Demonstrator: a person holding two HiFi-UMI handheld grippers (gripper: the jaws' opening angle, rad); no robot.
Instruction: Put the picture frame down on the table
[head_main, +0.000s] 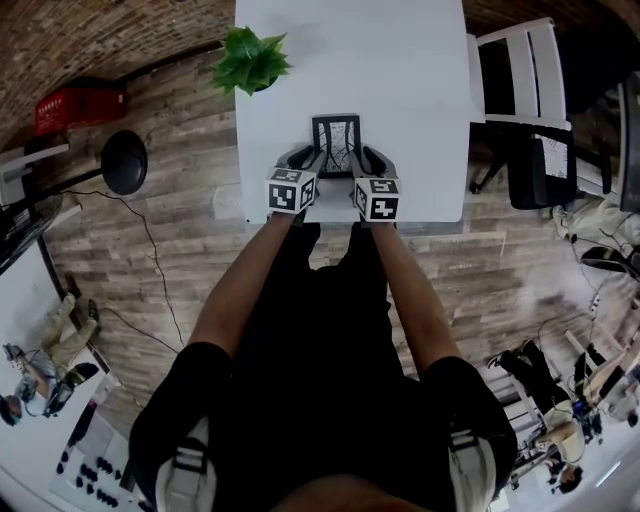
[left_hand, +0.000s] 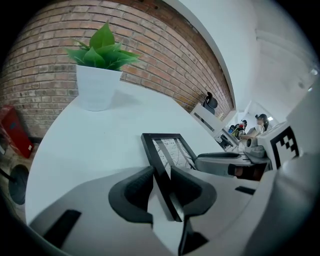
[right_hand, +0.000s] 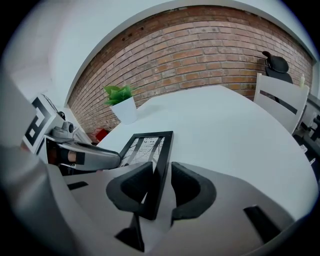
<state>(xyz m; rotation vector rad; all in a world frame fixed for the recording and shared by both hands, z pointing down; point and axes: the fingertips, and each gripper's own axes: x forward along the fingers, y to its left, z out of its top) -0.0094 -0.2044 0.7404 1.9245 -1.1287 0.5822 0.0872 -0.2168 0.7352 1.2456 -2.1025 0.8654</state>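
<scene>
Left tongs clenched on the left rail of the picture frame, right tongs clenched on its right rail, both at the frame's near end. Frame sits low over the near edge of the white surface, glass face up, long axis running straight away from the person, potted plant well beyond at far left. Near end hidden behind tongs and marker cubes; print under glass reads only as faint lines, and contact with the surface cannot be told.

My arms reach forward side by side; left gripper and right gripper jaws each pinch the picture frame.
</scene>
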